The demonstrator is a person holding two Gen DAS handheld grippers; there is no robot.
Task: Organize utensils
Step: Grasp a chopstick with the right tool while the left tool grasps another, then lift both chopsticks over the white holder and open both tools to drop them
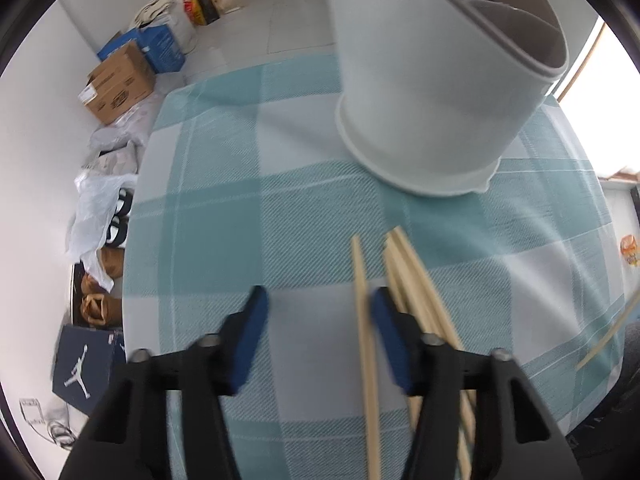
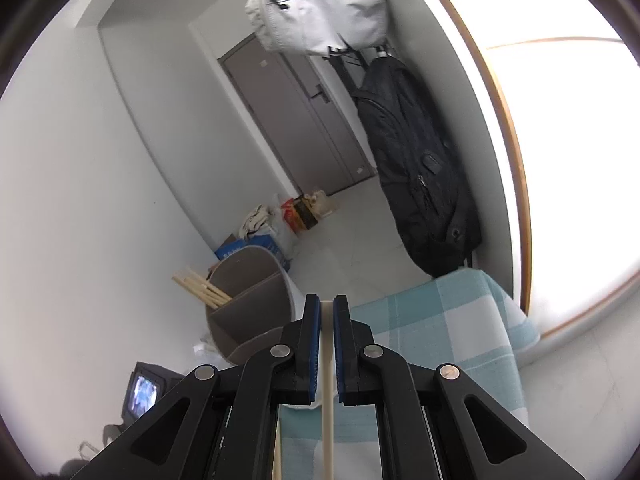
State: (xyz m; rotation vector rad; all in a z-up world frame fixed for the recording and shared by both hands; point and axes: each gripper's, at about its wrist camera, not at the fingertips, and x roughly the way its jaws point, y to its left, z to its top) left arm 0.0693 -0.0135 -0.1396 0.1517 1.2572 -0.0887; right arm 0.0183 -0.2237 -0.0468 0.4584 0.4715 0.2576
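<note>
Room's pretty cluttered — cardboard box and a blue box against the wall, white plastic bags piled below them, plus a dark shoebox with a jumping-figure logo. Other view: black backpack hanging by a grey door, a white bag hung above — checked teal cloth covering the surface.
</note>
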